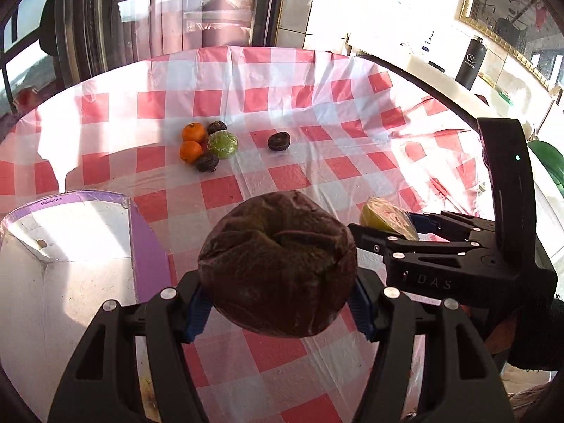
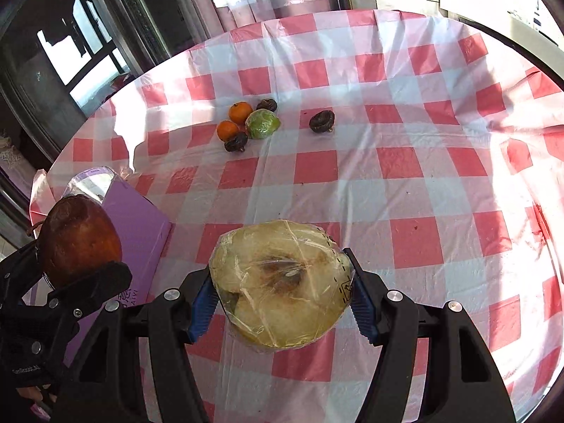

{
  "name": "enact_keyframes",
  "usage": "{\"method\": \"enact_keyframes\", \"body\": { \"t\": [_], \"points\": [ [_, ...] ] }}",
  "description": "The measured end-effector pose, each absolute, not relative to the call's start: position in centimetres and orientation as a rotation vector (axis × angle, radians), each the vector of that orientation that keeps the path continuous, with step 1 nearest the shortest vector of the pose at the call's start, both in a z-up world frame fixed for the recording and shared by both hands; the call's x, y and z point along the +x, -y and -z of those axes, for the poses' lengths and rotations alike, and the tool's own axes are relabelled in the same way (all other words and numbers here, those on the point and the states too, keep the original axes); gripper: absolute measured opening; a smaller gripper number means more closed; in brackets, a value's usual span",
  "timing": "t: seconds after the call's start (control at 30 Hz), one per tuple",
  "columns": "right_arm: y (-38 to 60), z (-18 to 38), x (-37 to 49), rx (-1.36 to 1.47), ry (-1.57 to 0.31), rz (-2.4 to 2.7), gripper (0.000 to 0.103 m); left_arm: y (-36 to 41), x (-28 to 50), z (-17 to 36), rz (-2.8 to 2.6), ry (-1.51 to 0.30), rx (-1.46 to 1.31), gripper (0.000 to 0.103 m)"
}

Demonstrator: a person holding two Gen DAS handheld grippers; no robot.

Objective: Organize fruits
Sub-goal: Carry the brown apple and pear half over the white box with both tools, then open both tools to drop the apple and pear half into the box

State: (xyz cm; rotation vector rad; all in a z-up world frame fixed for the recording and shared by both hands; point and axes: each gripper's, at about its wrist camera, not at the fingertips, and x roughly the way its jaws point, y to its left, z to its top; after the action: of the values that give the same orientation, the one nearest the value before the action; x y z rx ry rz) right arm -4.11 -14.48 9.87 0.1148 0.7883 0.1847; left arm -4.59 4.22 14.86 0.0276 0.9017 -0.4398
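My left gripper [image 1: 278, 306] is shut on a wrinkled dark brown fruit [image 1: 278, 264], held above the checked tablecloth; the same brown fruit [image 2: 79, 239] shows at the left of the right wrist view. My right gripper [image 2: 282, 299] is shut on a yellowish fruit wrapped in plastic film [image 2: 282, 282], and that wrapped fruit [image 1: 386, 216] peeks out beside the right gripper's black body [image 1: 458, 257]. Farther off lie two oranges [image 1: 193, 141], a green wrapped fruit [image 1: 222, 144] and three small dark fruits, one of them [image 1: 279, 140] apart from the cluster.
A purple-and-white cardboard box [image 1: 70, 246] stands open at the near left of the table; its purple side [image 2: 137, 232] is under the left gripper. The round table's red-and-white cloth [image 2: 405, 176] spreads to the right. A black bottle [image 1: 470, 63] stands on a counter behind.
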Motion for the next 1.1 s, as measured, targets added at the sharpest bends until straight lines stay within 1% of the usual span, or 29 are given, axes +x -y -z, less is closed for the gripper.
{"method": "enact_keyframes", "body": {
  "t": [0.23,0.43,0.6,0.73,0.9,1.1],
  "points": [
    [9.6,-11.0,-5.5,0.086,-0.751,-0.242,0.063,-8.9,-5.9,-16.4,0.406,-0.850,0.022,0.064],
    [5.1,-11.7,-5.7,0.048,-0.722,-0.308,0.063,-13.9,-6.3,-16.6,0.326,-0.838,-0.001,0.064],
    [1.5,-12.5,-5.7,0.010,-0.694,-0.360,0.063,-18.6,-6.0,-16.1,0.231,-0.857,-0.046,0.064],
    [-1.2,-13.0,-5.7,-0.036,-0.674,-0.399,0.063,-22.2,-5.4,-14.6,0.144,-0.902,-0.090,0.064],
    [-5.7,-13.0,-6.1,-0.174,-0.658,-0.473,0.063,-26.0,-4.5,-12.5,0.039,-0.967,-0.126,0.064],
    [-12.2,-10.2,-6.8,-0.441,-0.719,-0.589,0.063,-29.4,-3.5,-9.7,-0.014,-1.044,-0.139,0.064]
  ]
}}
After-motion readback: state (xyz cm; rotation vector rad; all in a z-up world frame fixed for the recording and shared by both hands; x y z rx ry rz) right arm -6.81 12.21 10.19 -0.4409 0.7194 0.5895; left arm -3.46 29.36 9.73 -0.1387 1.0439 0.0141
